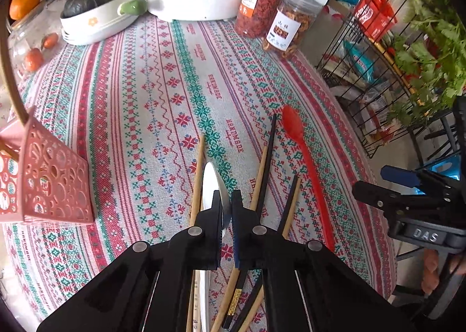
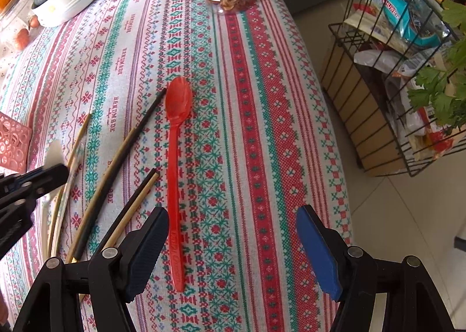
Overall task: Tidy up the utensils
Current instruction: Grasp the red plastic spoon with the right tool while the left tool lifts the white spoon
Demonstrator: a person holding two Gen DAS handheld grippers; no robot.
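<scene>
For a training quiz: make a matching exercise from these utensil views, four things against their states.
Column one:
1. left gripper
2. right gripper
3. red spoon
4. pink basket

Column two:
A. lying flat on the tablecloth, unheld
B. fingers wide apart, nothing between them
C. standing at the table's left edge
D. fingers closed on the white spoon

Pairs: 1-D, 2-B, 3-A, 4-C
</scene>
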